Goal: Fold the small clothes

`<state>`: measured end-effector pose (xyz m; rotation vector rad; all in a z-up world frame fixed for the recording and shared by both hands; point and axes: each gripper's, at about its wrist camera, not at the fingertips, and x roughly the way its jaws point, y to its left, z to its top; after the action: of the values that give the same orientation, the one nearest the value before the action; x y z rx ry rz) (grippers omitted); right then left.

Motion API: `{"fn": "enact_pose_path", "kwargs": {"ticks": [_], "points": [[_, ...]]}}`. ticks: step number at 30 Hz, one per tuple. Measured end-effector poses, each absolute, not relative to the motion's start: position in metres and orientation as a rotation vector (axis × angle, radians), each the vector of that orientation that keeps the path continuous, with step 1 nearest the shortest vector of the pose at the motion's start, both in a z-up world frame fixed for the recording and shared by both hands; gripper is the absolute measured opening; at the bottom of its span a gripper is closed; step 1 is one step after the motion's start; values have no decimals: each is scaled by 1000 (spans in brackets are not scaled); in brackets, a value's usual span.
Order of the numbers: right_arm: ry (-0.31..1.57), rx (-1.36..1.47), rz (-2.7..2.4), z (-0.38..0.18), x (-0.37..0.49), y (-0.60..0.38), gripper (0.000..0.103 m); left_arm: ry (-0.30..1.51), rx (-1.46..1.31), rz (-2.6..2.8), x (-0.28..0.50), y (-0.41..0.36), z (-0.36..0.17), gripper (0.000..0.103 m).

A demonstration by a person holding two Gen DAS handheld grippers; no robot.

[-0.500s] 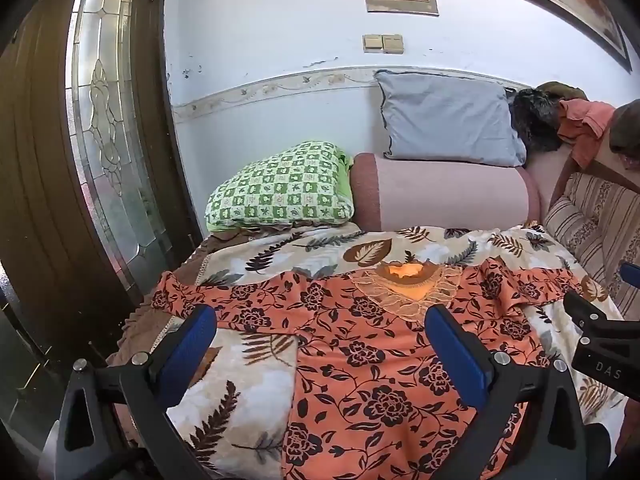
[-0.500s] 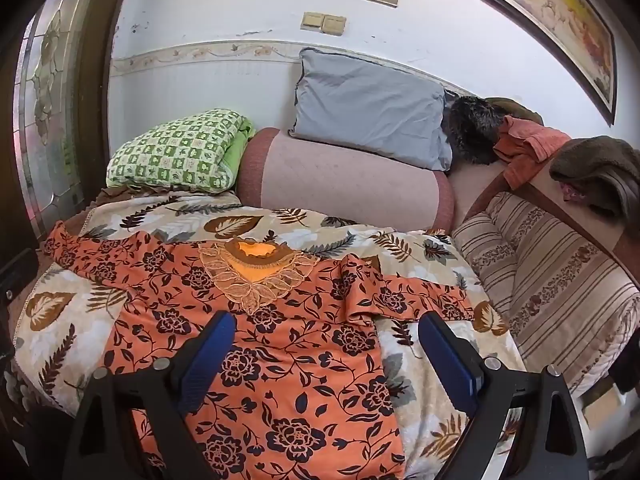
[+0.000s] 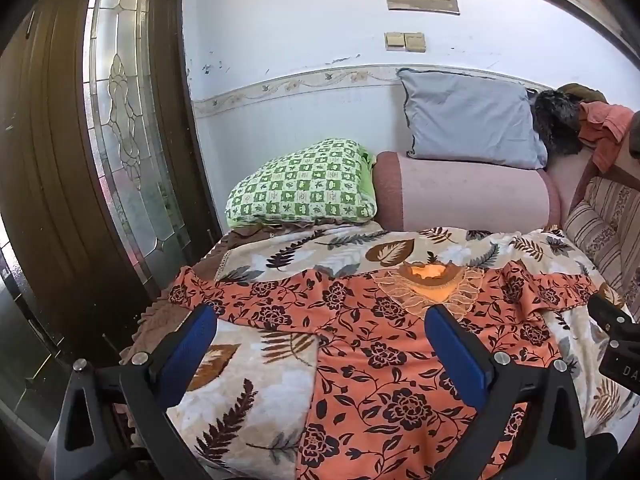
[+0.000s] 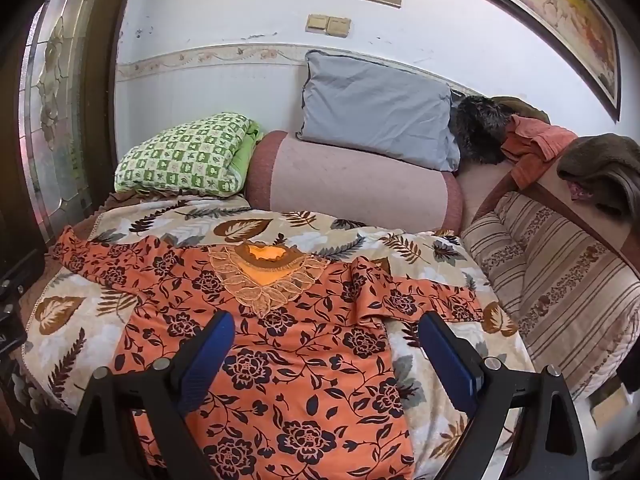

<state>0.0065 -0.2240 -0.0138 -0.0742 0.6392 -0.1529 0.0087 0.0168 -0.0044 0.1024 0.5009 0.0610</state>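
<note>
One orange floral dress [image 3: 360, 360] [image 4: 288, 360] lies spread flat, front up, on the leaf-print blanket [image 3: 248, 400] [image 4: 424, 248] covering the bed. Its lace neckline points to 12 o'clock; one sleeve runs out toward 9 o'clock, the other toward 3 o'clock with a fold in it.

Left gripper [image 3: 320, 344]: jaws wide apart, holding nothing. Between them show the dress body and its left side edge; the 9 o'clock jaw sits over the blanket just below the left sleeve, the 3 o'clock jaw over the dress below the neckline. Whether they touch the cloth cannot be told.

Right gripper [image 4: 326, 348]: jaws wide apart, holding nothing. The 9 o'clock jaw is over the dress body, the 3 o'clock jaw over the blanket just below the folded right sleeve; the right side edge of the dress lies between them.

Versus half a second ago: the dress lies unchanged and both jaw pairs keep the same spread; the left view has shifted slightly, the right hardly at all.

Count: dress 1; grippers 2; at 12 o'clock green checked pillow [image 3: 304, 188] [image 4: 184, 160] 1, pink bolster [image 3: 472, 196] [image 4: 352, 184] 1, grey pillow [image 3: 468, 124] [image 4: 376, 108] 1. At 3 o'clock, striped cushion [image 4: 560, 280] 1.
</note>
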Motion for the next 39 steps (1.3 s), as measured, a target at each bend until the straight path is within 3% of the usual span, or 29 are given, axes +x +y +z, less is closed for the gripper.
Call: {"fn": "enact_pose_path", "kwargs": {"ticks": [39], "points": [[658,-55,-139,-23,5,-221,95,536,104,72,14,20,-11,103]]}}
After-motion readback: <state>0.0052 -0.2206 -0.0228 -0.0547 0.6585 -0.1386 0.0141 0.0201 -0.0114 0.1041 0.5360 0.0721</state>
